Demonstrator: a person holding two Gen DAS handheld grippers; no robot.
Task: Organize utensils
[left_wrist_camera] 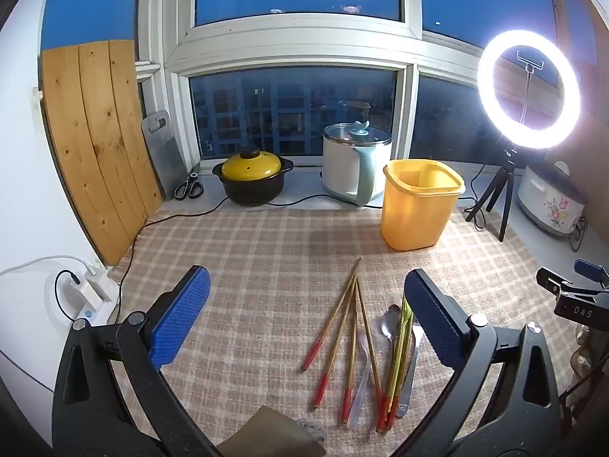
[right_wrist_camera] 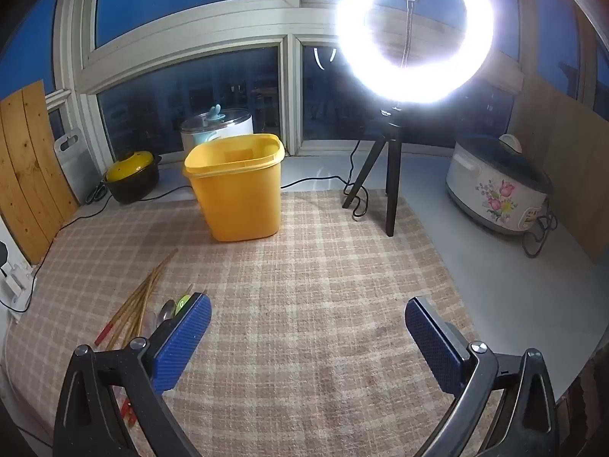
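The left gripper (left_wrist_camera: 306, 321) fills the bottom of its frame, jaws spread wide with nothing between the blue pads; its right finger partly covers the utensils. Those utensils lie in a loose fan on the checked cloth (left_wrist_camera: 247, 251) at lower centre: several chopsticks (left_wrist_camera: 344, 333) with red ends pointing toward the camera, a metal spoon (left_wrist_camera: 391, 321) just right of them, a pale translucent spoon (left_wrist_camera: 361, 384) crossing under the sticks, and a green-and-yellow piece (left_wrist_camera: 401, 342) beside the metal spoon.

The right gripper (right_wrist_camera: 308, 327) is likewise wide open and empty, hanging over bare cloth in the lower middle of its frame. The same chopsticks (right_wrist_camera: 137, 301) sit at its lower left, partly hidden behind the left finger.

Farther up, a yellow bin (left_wrist_camera: 420, 202) stands open-topped on the cloth, right of centre in the left view and centre-left in the right view (right_wrist_camera: 238, 186). Behind it along the counter (right_wrist_camera: 437, 205) are a black pot with a yellow lid (left_wrist_camera: 253, 179), a white cooker (left_wrist_camera: 356, 163) and, at upper right, a lit ring light (left_wrist_camera: 529, 89) on a tripod. A flowered cooker (right_wrist_camera: 498, 186) sits at the right.
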